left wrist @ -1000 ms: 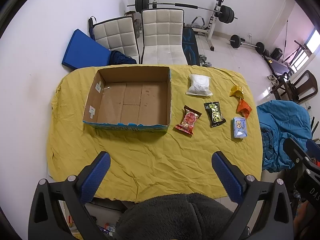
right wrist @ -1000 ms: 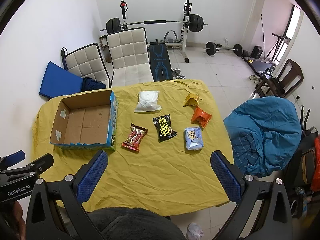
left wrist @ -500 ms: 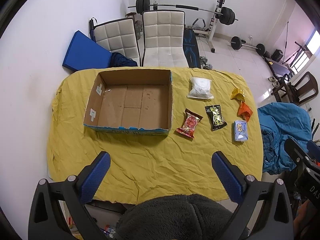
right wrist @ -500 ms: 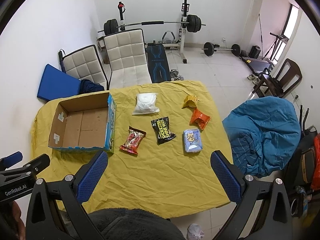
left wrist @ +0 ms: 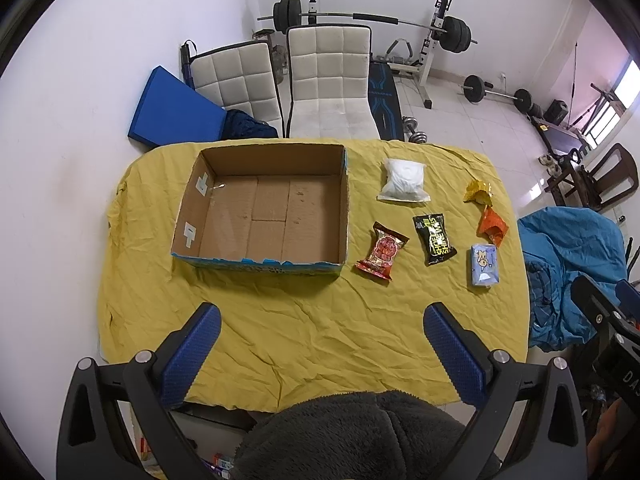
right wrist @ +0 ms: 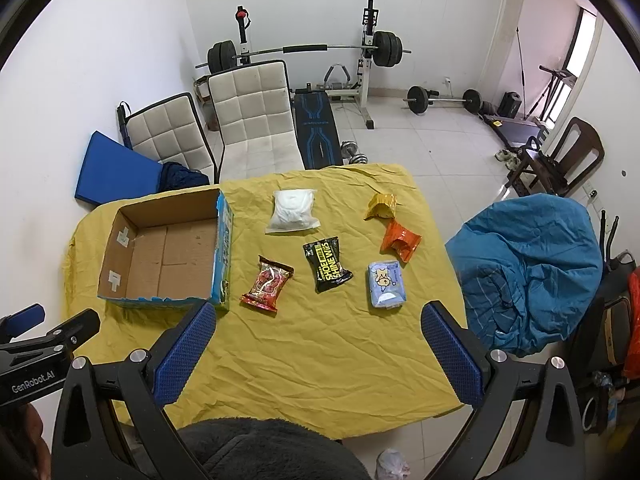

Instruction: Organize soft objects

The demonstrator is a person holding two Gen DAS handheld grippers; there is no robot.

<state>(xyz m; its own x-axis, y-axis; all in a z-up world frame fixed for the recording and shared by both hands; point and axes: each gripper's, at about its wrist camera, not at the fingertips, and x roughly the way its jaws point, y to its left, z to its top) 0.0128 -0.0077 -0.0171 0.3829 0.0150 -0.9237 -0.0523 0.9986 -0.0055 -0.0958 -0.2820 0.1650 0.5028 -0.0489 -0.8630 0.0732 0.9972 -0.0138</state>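
Observation:
An empty cardboard box (left wrist: 264,208) (right wrist: 168,252) stands on the left of a yellow-covered table (left wrist: 304,332). Right of it lie a red snack pack (left wrist: 382,251) (right wrist: 267,283), a black pack (left wrist: 434,234) (right wrist: 327,266), a white pouch (left wrist: 403,180) (right wrist: 293,210), a yellow pack (left wrist: 478,191) (right wrist: 382,206), an orange pack (left wrist: 492,226) (right wrist: 401,240) and a blue tissue pack (left wrist: 485,266) (right wrist: 386,284). My left gripper (left wrist: 320,336) is open and empty, high above the table's near edge. My right gripper (right wrist: 318,336) is open and empty, also high above the near edge.
Two white padded chairs (left wrist: 328,80) and a blue mat (left wrist: 172,112) stand behind the table. A weight bench with barbell (right wrist: 316,92) is further back. A blue beanbag (right wrist: 528,264) sits right of the table. A dark fleece sleeve (left wrist: 360,436) fills the bottom.
Both grippers have drifted slightly; the table scene shifts a little in both views. Nothing on the table has moved, and both grippers stay open.

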